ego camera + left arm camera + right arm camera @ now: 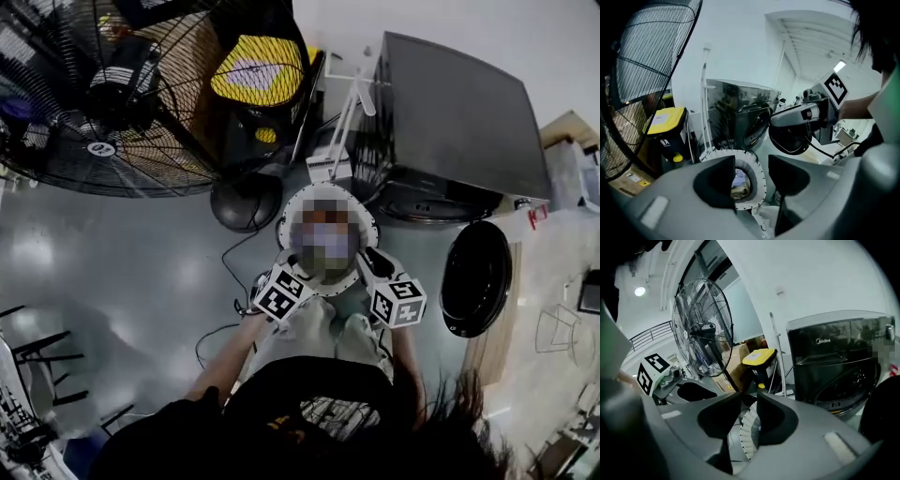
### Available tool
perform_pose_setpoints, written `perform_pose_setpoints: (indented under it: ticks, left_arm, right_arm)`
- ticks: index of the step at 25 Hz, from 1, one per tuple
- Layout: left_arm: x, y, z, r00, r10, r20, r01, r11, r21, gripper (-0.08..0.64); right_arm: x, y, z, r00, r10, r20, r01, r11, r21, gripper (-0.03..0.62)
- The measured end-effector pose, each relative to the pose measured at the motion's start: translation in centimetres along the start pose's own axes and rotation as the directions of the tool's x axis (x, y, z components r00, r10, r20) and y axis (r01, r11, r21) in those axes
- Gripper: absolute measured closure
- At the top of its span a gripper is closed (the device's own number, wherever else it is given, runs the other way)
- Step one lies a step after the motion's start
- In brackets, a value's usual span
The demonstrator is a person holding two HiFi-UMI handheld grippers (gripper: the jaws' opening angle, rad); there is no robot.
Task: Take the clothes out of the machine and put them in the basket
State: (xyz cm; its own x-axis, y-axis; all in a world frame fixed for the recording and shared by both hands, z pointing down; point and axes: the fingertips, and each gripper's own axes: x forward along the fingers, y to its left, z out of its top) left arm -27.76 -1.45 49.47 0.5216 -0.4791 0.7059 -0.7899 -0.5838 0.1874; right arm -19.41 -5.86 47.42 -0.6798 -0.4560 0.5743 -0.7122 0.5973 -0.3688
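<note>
Field note: the left gripper [751, 177] has its jaws well apart with nothing between them, and it is angled downward. The right gripper [749, 414] has its jaws only a narrow gap apart, also empty. The two are held side by side ahead of the torso. The left forearm [228, 361] and right forearm [406, 361] are extended forward.

In head view, inside of basket [286, 217] covered by a blur patch, contents not possible to tell there. Fan [94, 94] cut off by top and left edges. Left arm [225, 361] lost lower down under dark hair [459, 436].

In left gripper view, basket half hidden behind 1 jaw of left gripper [752, 176]; clothes [739, 183] inside too small to name.

In right gripper view, only 1 narrow strip of basket rim between jaws of right gripper [749, 416]; machine [834, 357] cut by right edge, partly blurred there.
</note>
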Motion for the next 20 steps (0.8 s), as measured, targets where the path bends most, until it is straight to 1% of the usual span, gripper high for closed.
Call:
perform_pose_setpoints:
  ticks: [4, 9, 15, 20]
  left_arm:
    - [-1.3, -1.5, 1.1, 0.999, -0.009, 0.038, 0.007, 1.000, 0.028, 0.334]
    - [-2.9, -2.5, 1.8, 0.996, 0.006, 0.084, -0.007, 1.000, 0.008, 0.333]
    - [-4.3, -3.2, 2.9, 0.990, 0.059, 0.127, -0.060, 0.998, 0.009, 0.334]
    - [-6.2, -4.9, 4.7, 0.979, 0.125, 0.164, -0.128, 0.992, 0.007, 0.354]
  right_arm:
    - [-2.0, 1.3, 0.9, 1.000, 0.025, 0.011, -0.025, 0.999, -0.025, 0.479]
    - [-3.8, 2.9, 1.3, 0.998, 0.057, 0.014, -0.056, 0.997, -0.057, 0.482]
    - [-6.3, 3.9, 1.9, 0.995, 0.090, 0.042, -0.086, 0.992, -0.087, 0.506]
    - [-9.8, 4.4, 1.0, 0.991, 0.127, 0.046, -0.121, 0.986, -0.111, 0.514]
